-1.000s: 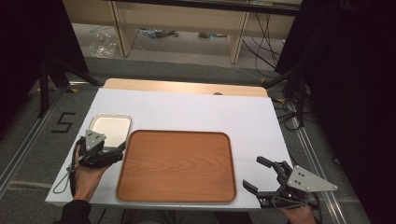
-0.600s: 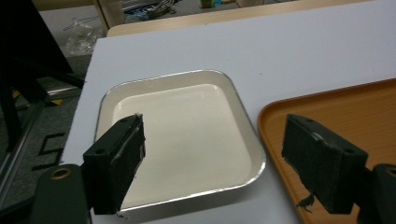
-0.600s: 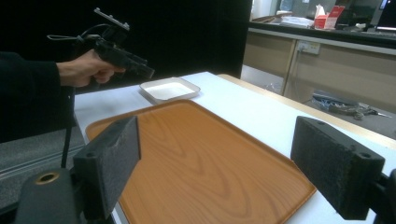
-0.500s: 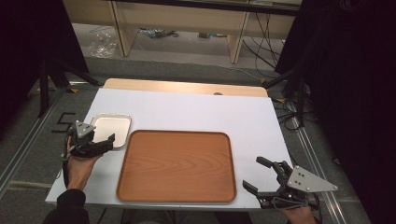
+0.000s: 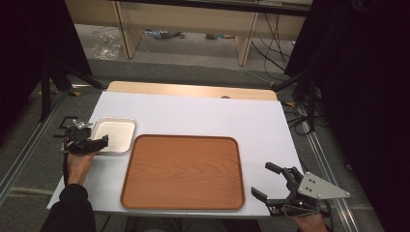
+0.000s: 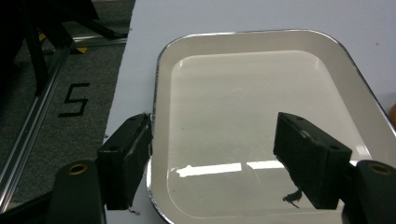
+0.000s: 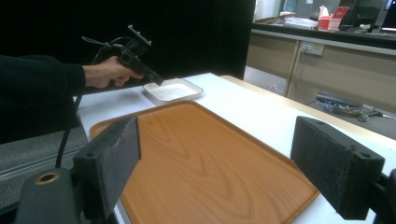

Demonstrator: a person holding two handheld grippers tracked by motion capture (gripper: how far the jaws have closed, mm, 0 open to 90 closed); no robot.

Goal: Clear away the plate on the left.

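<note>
A small white metal-rimmed tray (image 5: 116,134) lies at the table's left, empty. My left gripper (image 5: 102,143) is open at its near left corner. In the left gripper view (image 6: 212,140) one jaw stands outside the small tray's rim (image 6: 156,93) and the other over its inside; whether either touches it I cannot tell. A large wooden tray (image 5: 183,171) lies empty in the middle. My right gripper (image 5: 263,181) is open and holds nothing, low at the near right just off the wooden tray's corner. The right gripper view (image 7: 219,154) looks across the wooden tray (image 7: 201,154) to the small tray (image 7: 173,91) and the left gripper (image 7: 156,80).
A white sheet (image 5: 217,116) covers the table, with a bare wooden strip (image 5: 193,90) along the far edge. Metal rails (image 5: 29,145) run on the floor at both sides. Shelving and cables (image 5: 164,34) lie beyond the table.
My left gripper has moved forward and to the left, from beside the wooden tray's left edge to the small tray's near left corner. The right gripper has stayed still.
</note>
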